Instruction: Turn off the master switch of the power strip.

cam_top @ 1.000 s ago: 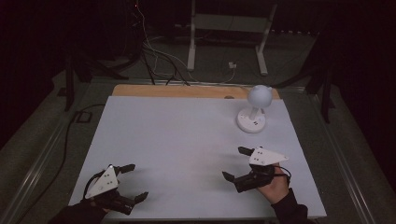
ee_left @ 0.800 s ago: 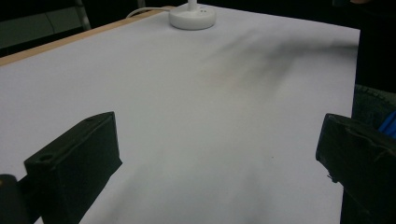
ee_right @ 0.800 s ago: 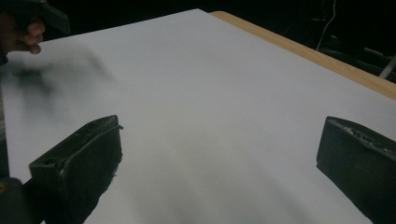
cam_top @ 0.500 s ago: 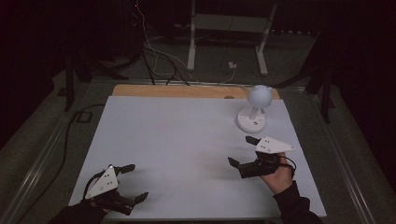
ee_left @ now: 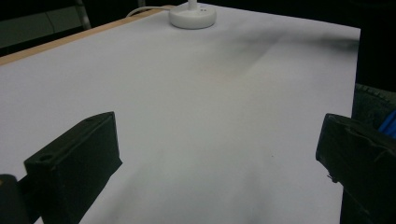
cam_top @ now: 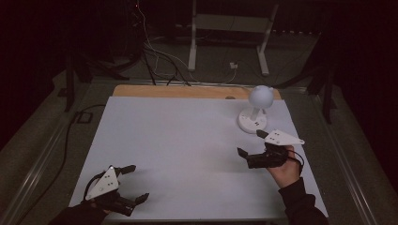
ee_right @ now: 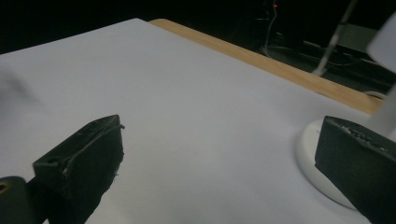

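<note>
At the near left corner of the table (cam_top: 187, 140), the left gripper (cam_top: 132, 183) rests with its jaws spread wide on nothing. Farther along the right edge, the right gripper (cam_top: 251, 142) hovers, jaws also apart and empty, near the white lamp (cam_top: 256, 110) by the far right corner. Approaching the lamp's round base off-centre would likely tip its top-heavy globe head over.

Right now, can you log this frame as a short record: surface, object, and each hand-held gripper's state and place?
surface: white table top, wooden strip at far edge
object: white lamp with round head, upright, far right
right hand-held gripper: open, empty, just short of the lamp base, not touching
left hand-held gripper: open, empty, near left corner
</note>
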Available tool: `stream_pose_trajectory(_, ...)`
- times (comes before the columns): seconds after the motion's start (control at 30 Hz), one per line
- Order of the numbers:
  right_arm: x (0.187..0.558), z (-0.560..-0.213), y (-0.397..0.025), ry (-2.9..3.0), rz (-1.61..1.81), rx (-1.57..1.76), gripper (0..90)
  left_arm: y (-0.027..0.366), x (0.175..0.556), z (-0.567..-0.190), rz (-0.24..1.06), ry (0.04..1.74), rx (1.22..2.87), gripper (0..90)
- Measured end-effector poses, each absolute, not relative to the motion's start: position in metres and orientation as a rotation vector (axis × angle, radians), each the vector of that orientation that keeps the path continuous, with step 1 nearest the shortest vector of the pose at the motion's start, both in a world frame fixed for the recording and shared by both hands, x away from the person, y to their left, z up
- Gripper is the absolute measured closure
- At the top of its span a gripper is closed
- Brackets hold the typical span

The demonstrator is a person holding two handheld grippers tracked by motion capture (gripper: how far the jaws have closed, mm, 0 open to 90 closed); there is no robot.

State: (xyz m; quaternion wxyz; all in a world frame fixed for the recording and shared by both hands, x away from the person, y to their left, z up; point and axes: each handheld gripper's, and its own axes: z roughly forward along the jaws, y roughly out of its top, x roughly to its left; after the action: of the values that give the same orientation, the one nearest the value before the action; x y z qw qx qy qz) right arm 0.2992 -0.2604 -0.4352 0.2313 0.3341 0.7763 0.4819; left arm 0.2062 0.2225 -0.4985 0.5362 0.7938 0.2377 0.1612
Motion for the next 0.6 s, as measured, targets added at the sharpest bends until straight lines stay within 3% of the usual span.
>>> stream_pose_trajectory(0.6, 0.33, -0.434, -0.294, 1.98, 1.253, 1.077, 0.0, 0.223, 0.206, -0.499, 0.381, 0.565, 1.892, 0.2)
